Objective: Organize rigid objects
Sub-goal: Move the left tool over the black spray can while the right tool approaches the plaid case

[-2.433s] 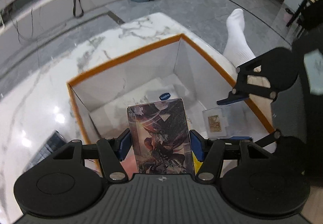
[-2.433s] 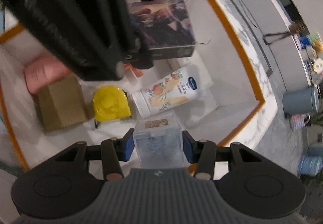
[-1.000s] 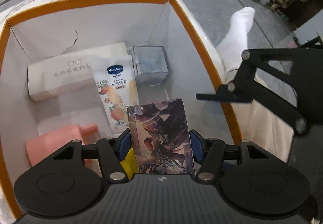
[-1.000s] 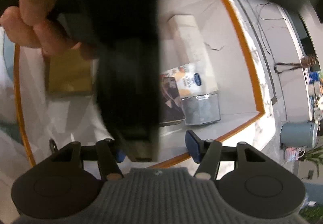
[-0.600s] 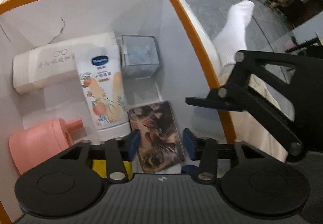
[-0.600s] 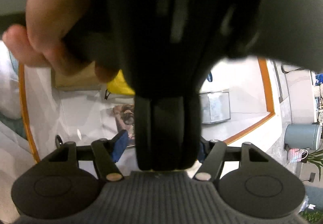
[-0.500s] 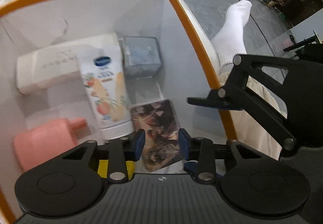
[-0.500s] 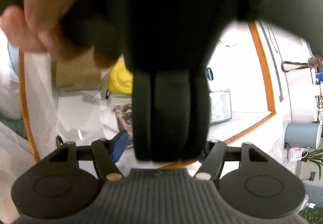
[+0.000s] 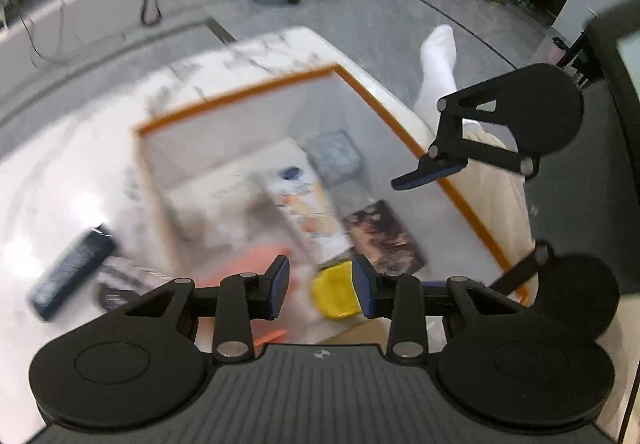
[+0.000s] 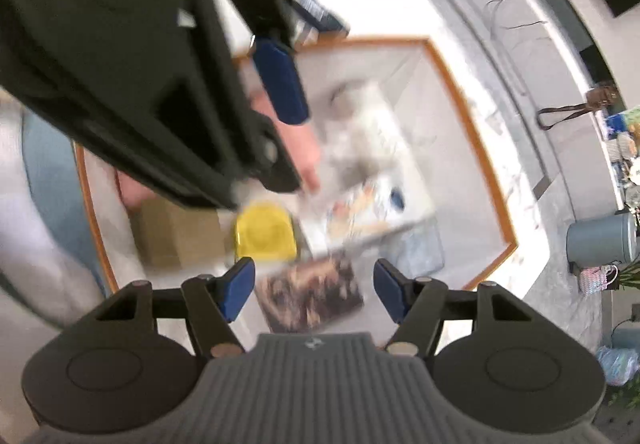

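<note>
An orange-rimmed white box [image 9: 240, 100] stands on the marble table and shows in the right wrist view too [image 10: 472, 124]. Inside lie a dark picture card box [image 9: 382, 238] [image 10: 312, 294], a clear cube [image 9: 334, 156], a lotion tube [image 9: 308, 212], a yellow tape measure [image 9: 334, 294] [image 10: 264, 236], a pink item [image 9: 244, 264] and a brown box [image 10: 176, 234]. My left gripper [image 9: 320, 290] is open and empty above the box. My right gripper [image 10: 314, 290] is open and empty above the card box.
A dark blue cylinder [image 9: 72, 272] and a small dark item [image 9: 128, 280] lie on the table left of the box. A white-socked foot [image 9: 438, 64] is beyond the table's right edge. The left gripper body [image 10: 140, 64] fills the upper left of the right wrist view.
My left gripper let go of the card box, which now lies in the box, and rose up and back. My right gripper had released the clear cube earlier and has drawn back.
</note>
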`<action>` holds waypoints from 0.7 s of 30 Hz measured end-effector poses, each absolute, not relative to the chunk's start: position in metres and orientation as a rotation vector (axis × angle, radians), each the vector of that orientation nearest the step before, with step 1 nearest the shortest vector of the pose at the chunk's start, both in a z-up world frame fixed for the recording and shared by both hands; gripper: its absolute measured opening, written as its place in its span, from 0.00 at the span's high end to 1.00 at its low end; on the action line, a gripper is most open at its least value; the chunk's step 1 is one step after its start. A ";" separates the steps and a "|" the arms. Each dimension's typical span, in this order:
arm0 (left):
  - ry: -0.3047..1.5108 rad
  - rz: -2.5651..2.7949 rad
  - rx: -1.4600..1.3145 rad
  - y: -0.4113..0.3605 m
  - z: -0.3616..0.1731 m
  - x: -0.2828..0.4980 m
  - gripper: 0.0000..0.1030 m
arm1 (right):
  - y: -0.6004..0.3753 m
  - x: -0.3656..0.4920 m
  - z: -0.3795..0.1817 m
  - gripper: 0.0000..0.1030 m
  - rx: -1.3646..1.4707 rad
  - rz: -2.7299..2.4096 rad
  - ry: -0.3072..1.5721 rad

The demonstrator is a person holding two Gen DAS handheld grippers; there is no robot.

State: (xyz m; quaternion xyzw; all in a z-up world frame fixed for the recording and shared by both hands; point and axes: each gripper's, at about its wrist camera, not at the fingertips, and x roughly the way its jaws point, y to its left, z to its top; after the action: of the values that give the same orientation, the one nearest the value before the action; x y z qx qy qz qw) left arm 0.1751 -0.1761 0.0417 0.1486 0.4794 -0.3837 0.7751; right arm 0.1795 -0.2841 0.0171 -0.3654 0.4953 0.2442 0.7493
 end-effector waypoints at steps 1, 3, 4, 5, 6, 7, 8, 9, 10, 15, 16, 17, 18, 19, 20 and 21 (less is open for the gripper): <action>1.023 -0.820 0.336 -0.166 0.046 0.175 0.60 | -0.279 0.182 0.022 0.43 -0.784 0.522 1.068; 0.993 -0.786 0.364 -0.145 0.056 0.175 0.60 | -0.264 0.181 0.032 0.47 -0.768 0.516 1.028; 0.980 -0.767 0.374 -0.132 0.059 0.176 0.60 | -0.258 0.183 0.037 0.48 -0.757 0.521 1.009; 0.972 -0.753 0.381 -0.124 0.062 0.178 0.60 | -0.252 0.182 0.039 0.49 -0.744 0.528 0.994; 0.961 -0.735 0.385 -0.112 0.065 0.179 0.60 | -0.241 0.180 0.046 0.52 -0.729 0.533 0.980; 0.952 -0.717 0.388 -0.101 0.068 0.181 0.60 | -0.231 0.180 0.051 0.55 -0.715 0.539 0.965; 0.947 -0.697 0.394 -0.089 0.070 0.182 0.60 | -0.222 0.180 0.054 0.55 -0.702 0.546 0.958; 0.944 -0.676 0.395 -0.078 0.071 0.184 0.60 | -0.210 0.177 0.053 0.55 -0.689 0.551 0.954; 0.943 -0.657 0.394 -0.067 0.071 0.186 0.60 | -0.201 0.180 0.053 0.55 -0.681 0.557 0.951; 0.929 -0.610 0.434 -0.024 0.061 0.198 0.60 | -0.158 0.202 0.040 0.54 -0.656 0.577 0.975; 0.930 -0.612 0.442 -0.018 0.056 0.201 0.60 | -0.148 0.208 0.035 0.54 -0.661 0.567 0.978; 0.931 -0.615 0.449 -0.013 0.052 0.204 0.60 | -0.141 0.211 0.033 0.54 -0.666 0.553 0.980; 0.930 -0.619 0.465 -0.011 0.046 0.207 0.60 | -0.137 0.214 0.031 0.54 -0.665 0.534 0.988; 0.928 -0.626 0.485 -0.010 0.041 0.210 0.60 | -0.132 0.222 0.026 0.54 -0.655 0.520 1.000; 0.920 -0.636 0.506 -0.009 0.033 0.213 0.60 | -0.128 0.230 0.021 0.54 -0.639 0.511 1.013; 0.914 -0.646 0.521 -0.008 0.028 0.216 0.60 | -0.125 0.239 0.015 0.54 -0.621 0.502 1.028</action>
State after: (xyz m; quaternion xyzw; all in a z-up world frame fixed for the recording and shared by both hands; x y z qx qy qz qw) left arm 0.2156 -0.0084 0.0280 0.2444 0.4285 -0.3029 0.8154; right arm 0.2394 -0.1250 0.0152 -0.2891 0.4786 0.2336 0.7955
